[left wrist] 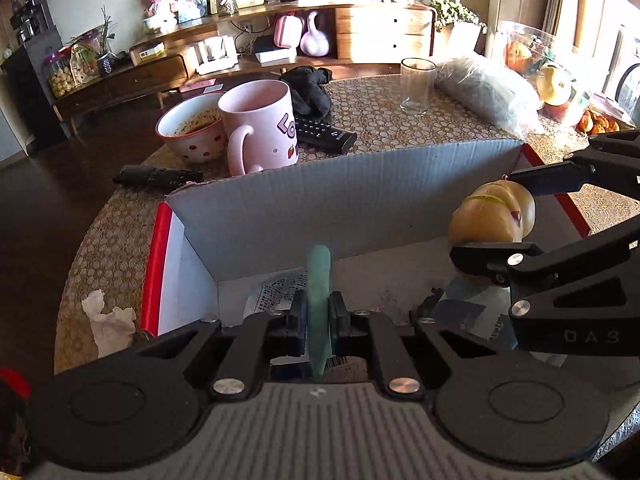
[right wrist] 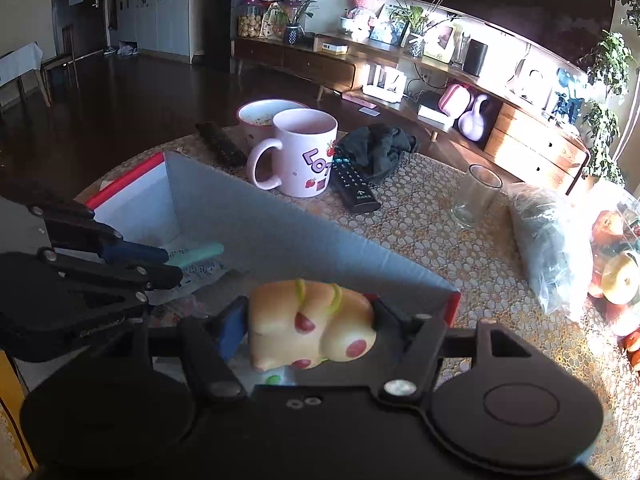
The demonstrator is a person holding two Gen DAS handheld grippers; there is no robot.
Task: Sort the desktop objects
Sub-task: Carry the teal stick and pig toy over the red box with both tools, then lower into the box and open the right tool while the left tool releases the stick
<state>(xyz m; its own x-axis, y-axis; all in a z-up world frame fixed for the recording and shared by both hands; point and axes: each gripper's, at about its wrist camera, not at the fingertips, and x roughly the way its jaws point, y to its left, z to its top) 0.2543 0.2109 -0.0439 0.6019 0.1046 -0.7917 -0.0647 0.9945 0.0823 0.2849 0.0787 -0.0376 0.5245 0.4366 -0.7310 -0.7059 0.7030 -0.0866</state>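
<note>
Left gripper (left wrist: 319,316) has its jaws clamped on a slim mint-green stick (left wrist: 319,280), held edge-on over the open cardboard box (left wrist: 340,184) w/ red rim. Right gripper (right wrist: 310,320) jaws pinch a squishy toy (right wrist: 310,326), tan-yellow w/ red spots and green stripes, also above the box interior. Pink mug (right wrist: 298,152), TV remote (right wrist: 354,184) and glass (right wrist: 476,196) sit on the counter (right wrist: 440,240) beyond the box.

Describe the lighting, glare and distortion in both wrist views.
Left wrist view: sunlight from the right blows out the window side and glares on the plastic bag and empty glass; the floor at left is dark; the fisheye bows the cardboard box rim. Right wrist view: the same glare washes out the right edge, the room behind is dim, and the squishy toy stays sharp.
</note>
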